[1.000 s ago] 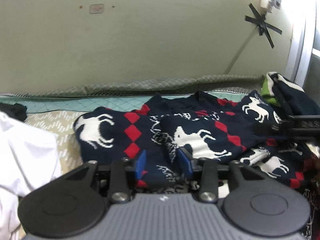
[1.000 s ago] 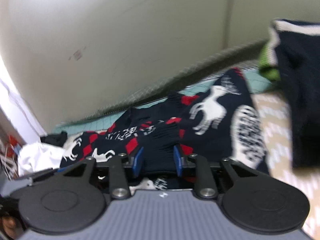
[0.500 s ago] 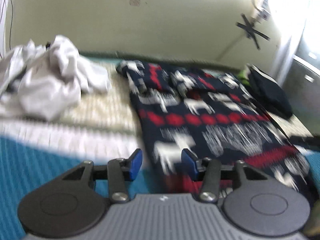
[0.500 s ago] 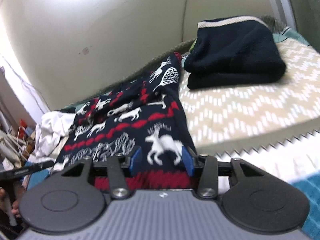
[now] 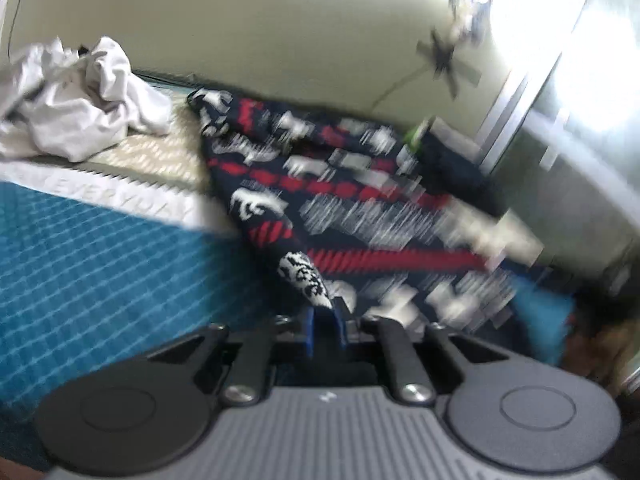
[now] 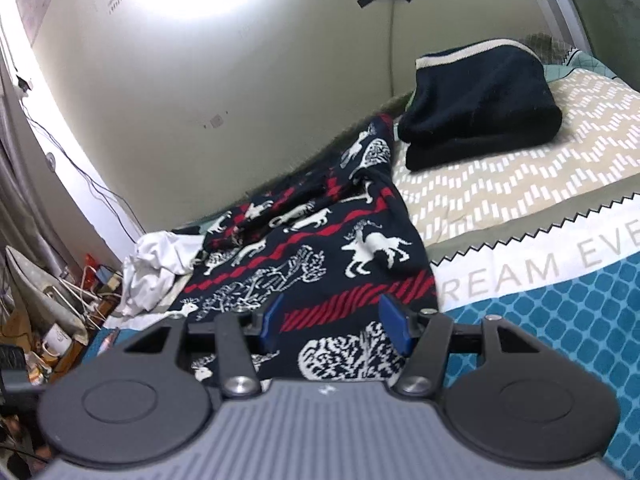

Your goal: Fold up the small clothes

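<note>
The left gripper [image 5: 323, 326] has its blue fingers [image 5: 307, 330] pinched narrow on a fold at the near edge of the patterned sweater [image 5: 340, 196], low and centre in the left wrist view; the white-and-navy knit rises straight out from between them. The right gripper [image 6: 335, 326] is opening, its fingers [image 6: 394, 328] standing apart above the sweater's [image 6: 320, 256] near hem, with cloth seen between them but not pressed.

Motion blur smears most of the left view: the sweater's far and right parts are streaks, and a blue shape at the lower right cannot be made out. The right view is sharp and shows the navy knit with white deer and red bands spread from the bed's [image 6: 560, 312] near edge toward the wall.

A folded dark garment [image 6: 480, 112] sits clearly at upper right in the right view, a dark smear in the left. The crumpled white cloth [image 5: 80, 108] is large at the left view's upper left, small at the right view's left. Floor clutter at lower left appears only in the right view.
</note>
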Tool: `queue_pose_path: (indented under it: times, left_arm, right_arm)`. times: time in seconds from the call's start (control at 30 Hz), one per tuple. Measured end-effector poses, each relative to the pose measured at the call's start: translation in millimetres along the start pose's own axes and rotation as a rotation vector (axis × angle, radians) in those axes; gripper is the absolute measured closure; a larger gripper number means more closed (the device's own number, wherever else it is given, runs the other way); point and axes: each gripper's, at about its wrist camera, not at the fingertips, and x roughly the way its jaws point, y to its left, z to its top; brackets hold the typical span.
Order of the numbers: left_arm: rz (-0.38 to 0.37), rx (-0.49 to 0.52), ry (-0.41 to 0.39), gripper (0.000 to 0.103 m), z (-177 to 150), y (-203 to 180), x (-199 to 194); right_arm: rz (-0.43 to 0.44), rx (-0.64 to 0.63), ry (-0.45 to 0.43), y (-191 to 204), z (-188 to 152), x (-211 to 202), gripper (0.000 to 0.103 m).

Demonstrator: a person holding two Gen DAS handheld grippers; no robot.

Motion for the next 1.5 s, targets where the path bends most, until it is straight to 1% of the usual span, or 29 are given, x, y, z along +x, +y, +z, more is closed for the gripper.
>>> queue_pose_path:
  times: [0.03,0.07,0.1,0.13,0.17,0.2,0.23,0.33,0.4,0.43,0.5,0.63,0.73,0.77,0.8,0.83,0.87,0.9,0.93,0.97,1.0,1.03,1.07,1.1,1.17,1.27,1.33,1.43,1.5]
  left_arm:
    - [-0.05,-0.064,-0.024,0.091,9.3,5.0,-1.6]
    - [-0.083,-0.115,-0.047,0.088,18.1,8.5,-0.2]
    - [-0.106,-0.117,-0.062,0.079,25.3,9.2,4.3]
    - [-0.102,-0.101,-0.068,0.075,30.3,8.2,10.7]
    - [-0.062,-0.09,-0.062,0.071,33.5,6.4,18.2]
    - [-0.008,-0.071,-0.044,0.071,34.9,4.0,25.5]
    - [0.022,-0.051,-0.029,0.071,33.7,2.8,29.7]
    - [0.065,-0.026,-0.002,0.063,24.7,8.9,27.6]
    - [0.109,-0.018,-0.008,0.052,15.0,17.8,15.4]
    - [0.123,-0.019,-0.005,0.051,9.3,22.4,9.5]
    - [0.126,-0.029,0.022,0.05,0.0,32.4,-2.3]
    - [0.123,-0.013,0.075,0.05,-25.9,31.9,-18.4]
    - [0.113,0.017,0.078,0.047,-37.1,23.4,-18.9]
    - [0.12,0.037,0.081,0.048,-39.2,17.9,-16.4]
    - [0.131,0.059,0.083,0.05,-41.1,12.1,-14.3]
    - [0.148,0.087,0.086,0.053,-43.4,5.5,-12.6]
    - [0.163,0.126,0.095,0.07,-46.8,-1.8,-11.2]
    - [0.172,0.171,0.116,0.09,-50.0,-9.0,-8.7]
    - [0.185,0.2,0.126,0.092,-52.5,-14.1,-7.1]
    - [0.196,0.223,0.128,0.093,-53.9,-17.9,-7.6]
    - [0.198,0.231,0.13,0.093,-53.8,-18.8,-8.9]
    - [0.195,0.224,0.13,0.094,-51.8,-17.7,-11.2]
    - [0.181,0.197,0.124,0.094,-48.0,-14.0,-15.4]
    - [0.152,0.154,0.115,0.094,-42.2,-8.9,-20.4]
    - [0.089,0.062,0.082,0.094,-28.7,1.9,-30.5]
    - [0.015,-0.055,0.031,0.094,-7.2,17.4,-38.0]
    - [-0.01,-0.113,0.004,0.094,6.9,27.3,-34.7]
    - [-0.055,-0.223,-0.022,0.094,31.8,46.2,-19.6]
    - [-0.057,-0.287,-0.023,0.094,51.9,59.8,-3.7]
  right_arm:
    - [0.007,0.003,-0.002,-0.2,-0.6,-1.4,0.049]
    - [0.01,0.003,-0.003,-0.4,-0.8,-2.3,0.049]
    - [0.009,0.002,-0.004,-0.5,-1.5,-3.3,0.049]
    - [0.004,-0.001,-0.008,-0.1,-2.3,-4.9,0.049]
    - [-0.003,-0.001,-0.013,0.0,-3.0,-7.3,0.049]
    - [-0.01,0.0,-0.02,-0.2,-3.9,-11.1,0.049]
    - [-0.017,-0.004,-0.029,-1.5,-4.9,-17.0,0.049]
    - [-0.059,-0.036,-0.058,-5.2,-10.3,-37.6,0.047]
    - [-0.079,-0.043,-0.06,-11.6,-14.0,-51.2,0.046]
    - [-0.086,-0.045,-0.053,-15.7,-15.3,-56.5,0.045]
    - [-0.093,-0.059,-0.024,-20.0,-19.2,-65.6,0.044]
    - [-0.073,-0.106,0.051,-23.6,-27.6,-81.3,0.042]
    - [-0.04,-0.08,0.071,-29.5,-30.7,-86.7,0.042]
    - [-0.03,-0.07,0.087,-30.5,-31.9,-84.4,0.042]
    - [-0.025,-0.065,0.114,-30.3,-34.0,-79.6,0.045]
    - [-0.023,-0.068,0.154,-30.0,-37.6,-73.0,0.046]
    - [-0.017,-0.079,0.164,-27.9,-41.2,-70.0,0.046]
    - [-0.015,-0.099,0.157,-24.7,-44.7,-70.6,0.053]
    - [0.001,-0.108,0.169,-22.4,-47.4,-70.4,0.082]
    - [0.015,-0.108,0.203,-21.5,-49.8,-67.9,0.098]
    - [0.007,-0.101,0.22,-22.9,-51.7,-65.5,0.098]
    - [0.011,-0.09,0.21,-24.5,-53.3,-66.7,0.099]
    - [0.012,-0.083,0.21,-24.7,-53.1,-67.0,0.099]
    - [0.011,-0.073,0.209,-24.9,-51.7,-67.5,0.099]
    - [0.054,-0.012,0.195,-28.6,-44.3,-69.7,0.099]
    - [0.132,0.069,0.146,-35.5,-26.1,-71.7,0.099]
    - [0.168,0.1,0.11,-37.8,-9.9,-66.6,0.099]
    - [0.202,0.15,0.07,-42.0,19.6,-47.2,0.099]
    - [0.205,0.152,0.049,-44.3,41.1,-26.5,0.1]
